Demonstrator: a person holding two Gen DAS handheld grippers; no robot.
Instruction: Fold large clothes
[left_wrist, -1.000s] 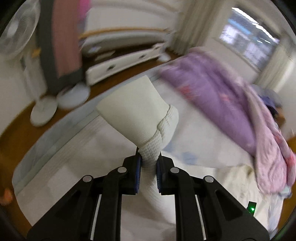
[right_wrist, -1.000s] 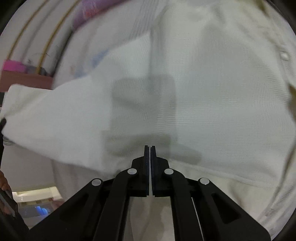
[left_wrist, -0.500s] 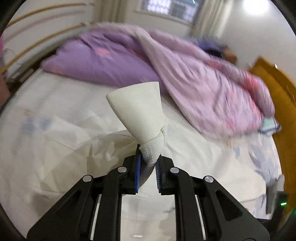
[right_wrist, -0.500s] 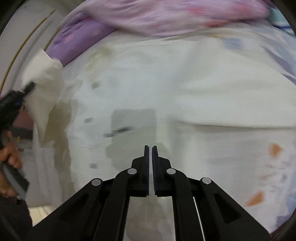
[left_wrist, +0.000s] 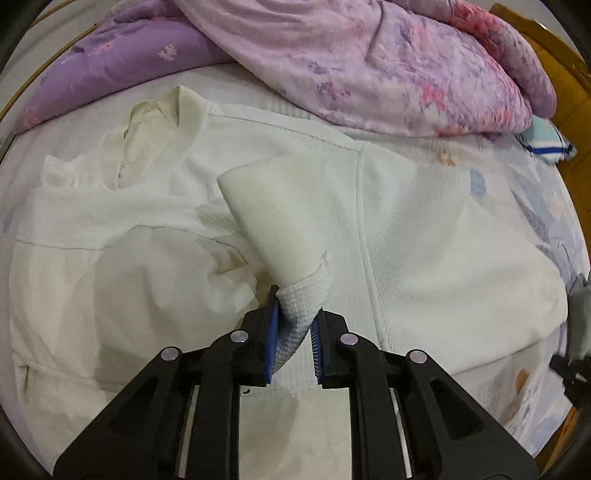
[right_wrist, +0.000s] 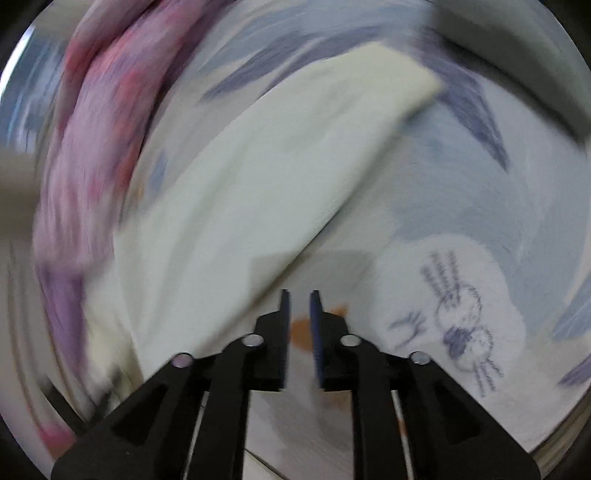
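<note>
Left hand-held gripper (left_wrist: 293, 328) clamped on the ribbed cuff (left_wrist: 301, 299) of a white garment (left_wrist: 424, 258) spread across the bed (left_wrist: 524, 206) below a purple quilt (left_wrist: 388, 62) at its far edge; right hand-held gripper (right_wrist: 298, 332) parted, empty, above the printed sheet (right_wrist: 461, 295).

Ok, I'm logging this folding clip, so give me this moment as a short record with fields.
surface: bed with printed sheet
garment: white top, spread flat on the bed
left claw: shut on the sleeve cuff, lifted above the garment's body
right claw: open, holds nothing, over the sheet beside the garment's other sleeve
behind garment: purple and pink quilt, bunched up
image quality: right wrist view blurred by motion
</note>
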